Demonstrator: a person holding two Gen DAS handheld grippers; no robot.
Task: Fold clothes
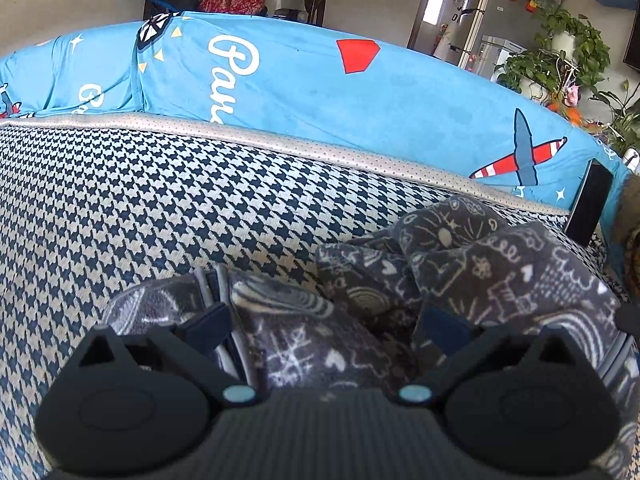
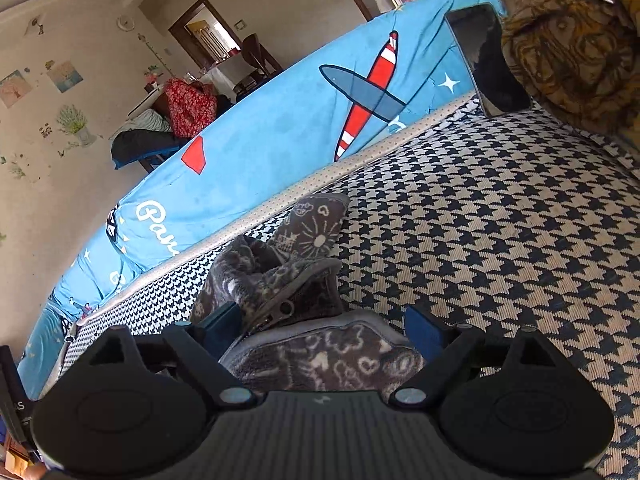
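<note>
We saw the grey patterned garment (image 1: 460, 280) bunched on the houndstooth cover (image 1: 140, 208) near the blue sofa back (image 1: 320, 92); our left gripper (image 1: 324, 324) and right gripper (image 2: 320, 328) stood wide over it.

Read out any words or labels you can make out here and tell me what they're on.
"Par", white cursive on the blue cover, cut off by the seat edge.
A second white cursive word further left on that cover: mostly hidden, unreadable.
"AS" on a dark object at the right wrist view's left edge, cut off.
Nothing else legible.
</note>
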